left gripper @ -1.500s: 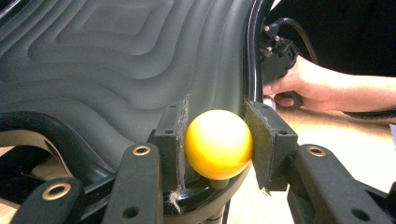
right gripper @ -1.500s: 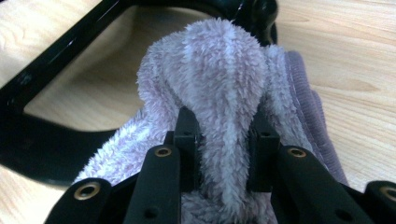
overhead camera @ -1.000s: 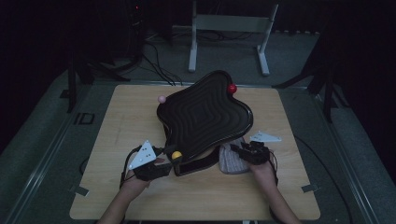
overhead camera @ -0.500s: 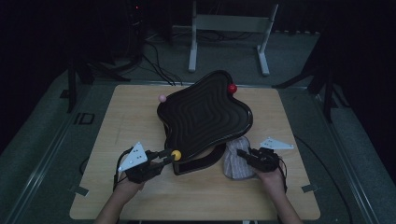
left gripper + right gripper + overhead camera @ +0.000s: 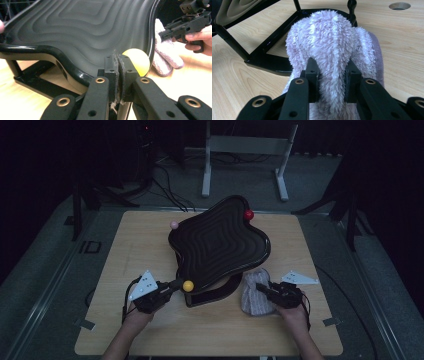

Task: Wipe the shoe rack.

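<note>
Lilac fleece, a fluffy cloth [image 5: 252, 302], is sitting pinched in the right gripper [image 5: 260, 289]. In the right gripper view both jaws are pressing into a thick fold of it [image 5: 329, 37], and the rest is draping down onto the wooden table [image 5: 140, 245]. In the high view the cloth is lying at the lower right of the black wavy tray [image 5: 220, 245], just beside the tray's near lobe and its dark stand. The tray's rippled surface is rising up and to the left from that gripper, so any wipe is likely heading that way.

The left gripper [image 5: 176, 284] is sitting at lower left, pointing right toward the tray's near rim. Its jaws have just been closing and are now meeting pad to pad with nothing between them. A yellow ball [image 5: 188, 286] is resting at the rim, just past the tips. In the left gripper view the ball [image 5: 138, 60] is showing behind and to the right of the shut jaws, not in them. The right hand is judged the one doing the work.
</note>
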A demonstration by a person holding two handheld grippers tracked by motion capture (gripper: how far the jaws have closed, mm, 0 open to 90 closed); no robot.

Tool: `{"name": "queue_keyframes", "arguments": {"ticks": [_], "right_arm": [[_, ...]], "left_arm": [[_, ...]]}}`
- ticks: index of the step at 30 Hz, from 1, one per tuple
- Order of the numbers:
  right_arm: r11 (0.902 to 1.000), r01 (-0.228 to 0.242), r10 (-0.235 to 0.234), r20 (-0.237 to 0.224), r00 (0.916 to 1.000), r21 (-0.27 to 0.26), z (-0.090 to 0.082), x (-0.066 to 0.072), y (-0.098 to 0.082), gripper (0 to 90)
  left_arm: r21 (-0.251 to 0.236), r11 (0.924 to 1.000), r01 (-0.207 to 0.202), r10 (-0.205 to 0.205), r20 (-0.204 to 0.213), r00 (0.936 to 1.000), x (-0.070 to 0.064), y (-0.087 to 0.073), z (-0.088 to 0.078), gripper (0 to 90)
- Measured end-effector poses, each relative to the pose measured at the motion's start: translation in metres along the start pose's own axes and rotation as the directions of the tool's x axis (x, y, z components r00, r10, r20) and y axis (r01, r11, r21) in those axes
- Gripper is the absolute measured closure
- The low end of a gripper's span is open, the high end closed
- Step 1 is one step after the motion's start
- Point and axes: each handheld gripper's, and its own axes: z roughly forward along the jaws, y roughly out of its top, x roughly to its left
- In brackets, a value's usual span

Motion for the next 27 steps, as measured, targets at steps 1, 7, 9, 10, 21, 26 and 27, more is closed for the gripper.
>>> {"name": "queue_keyframes", "arguments": {"ticks": [1, 7, 9, 10, 21, 26, 27], "right_arm": [[1.0, -0.001, 0.001, 0.0, 1.0, 0.0, -0.001, 0.0, 0.0, 71.1], [1.0, -0.004, 0.004, 0.001, 1.0, -0.003, -0.006, 0.0, -0.003, 71.1], [0.9999, -0.01, 0.01, 0.0, 1.0, -0.003, -0.007, -0.001, -0.004, 71.2], [0.9999, -0.011, 0.011, -0.001, 0.9999, -0.003, -0.007, -0.001, -0.004, 71.2], [0.9997, -0.02, 0.02, 0.007, 0.9998, -0.011, -0.012, -0.004, -0.006, 71.2], [0.9993, -0.031, 0.031, 0.014, 0.9994, -0.019, -0.015, -0.007, -0.006, 71.2], [0.9992, -0.033, 0.033, 0.015, 0.9993, -0.02, -0.015, -0.007, -0.006, 71.2]], "left_arm": [[0.001, 1.0, 0.001, -0.001, 0.005, 1.0, -0.001, 0.0, 0.001, 86.3], [0.009, 0.9999, -0.014, 0.013, 0.032, 0.9994, -0.011, 0.0, 0.007, 84.8], [0.007, 0.9999, -0.013, 0.012, 0.04, 0.9991, -0.014, 0.001, 0.009, 84.3], [0.008, 0.9999, -0.014, 0.014, 0.048, 0.9988, -0.016, 0.001, 0.01, 84.3], [0.027, 0.9984, -0.049, 0.046, 0.116, 0.9922, -0.038, 0.003, 0.023, 82.1], [0.032, 0.9977, -0.06, 0.055, 0.147, 0.9876, -0.047, 0.003, 0.029, 80.3], [0.036, 0.997, -0.068, 0.062, 0.153, 0.9863, -0.049, 0.003, 0.03, 80.2]]}}
